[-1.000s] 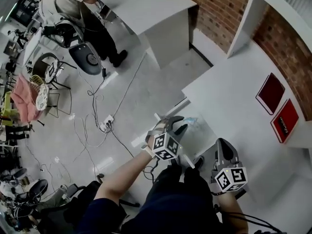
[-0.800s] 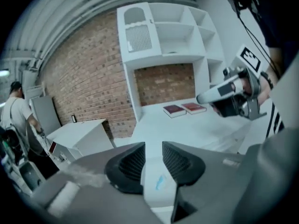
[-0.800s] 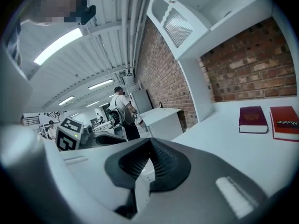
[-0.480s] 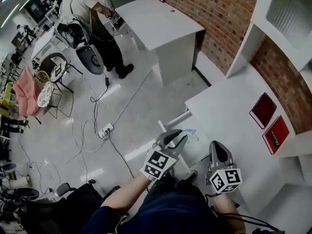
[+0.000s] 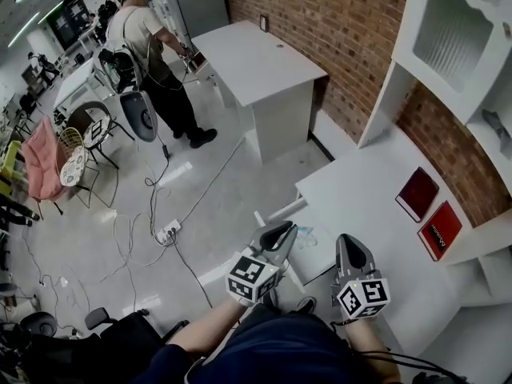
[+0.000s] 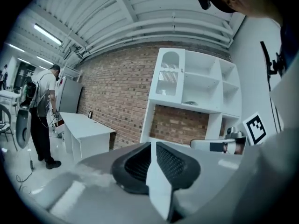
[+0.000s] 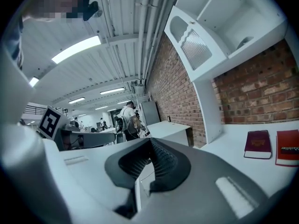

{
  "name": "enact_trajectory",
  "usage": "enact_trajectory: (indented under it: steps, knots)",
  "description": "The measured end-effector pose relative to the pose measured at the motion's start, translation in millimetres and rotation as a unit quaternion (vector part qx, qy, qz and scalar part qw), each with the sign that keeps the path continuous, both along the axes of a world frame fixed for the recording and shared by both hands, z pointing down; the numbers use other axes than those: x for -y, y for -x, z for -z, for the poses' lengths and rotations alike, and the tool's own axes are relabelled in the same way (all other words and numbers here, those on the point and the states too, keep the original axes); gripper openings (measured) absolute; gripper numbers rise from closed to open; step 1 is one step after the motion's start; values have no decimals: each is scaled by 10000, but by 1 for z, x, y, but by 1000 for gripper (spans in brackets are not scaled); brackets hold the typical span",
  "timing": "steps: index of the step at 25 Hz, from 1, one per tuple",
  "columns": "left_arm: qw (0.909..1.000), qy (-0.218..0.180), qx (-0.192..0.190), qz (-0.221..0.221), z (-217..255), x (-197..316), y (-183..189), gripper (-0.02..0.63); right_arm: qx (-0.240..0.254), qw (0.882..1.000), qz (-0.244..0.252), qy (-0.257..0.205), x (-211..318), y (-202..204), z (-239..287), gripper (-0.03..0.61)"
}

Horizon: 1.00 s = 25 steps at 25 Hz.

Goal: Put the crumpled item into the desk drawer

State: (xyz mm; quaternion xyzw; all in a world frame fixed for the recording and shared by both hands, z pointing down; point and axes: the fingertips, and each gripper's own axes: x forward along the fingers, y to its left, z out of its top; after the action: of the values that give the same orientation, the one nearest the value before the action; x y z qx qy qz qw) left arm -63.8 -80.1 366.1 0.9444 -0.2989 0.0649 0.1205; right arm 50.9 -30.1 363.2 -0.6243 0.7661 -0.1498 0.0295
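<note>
Grippers number two: left gripper (image 5: 286, 229), jaws just closing, and right gripper (image 5: 346, 240), both clenched empty.

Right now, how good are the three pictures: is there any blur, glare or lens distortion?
Head view: sharp and evenly lit, but the wide lens bows the brick wall and desk. Left gripper view: dark round border, soft foreground, bright strip light. Right gripper view: same border; the ceiling lamp glares, the red books look sharp.

Red book (image 5: 438, 230) lettering too small
</note>
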Motion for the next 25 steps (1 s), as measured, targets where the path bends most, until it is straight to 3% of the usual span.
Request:
enact_trajectory:
  steps: [14, 25]
  knots:
    - [9986, -330, -410, -40, 50, -17, -18, 2, -166, 9980, -175, -576, -9, -13, 42, 2]
    - [9988, -320, -376, -66, 38, -25, -20, 2, -179, 9973, -149, -702, -15, -10, 44, 2]
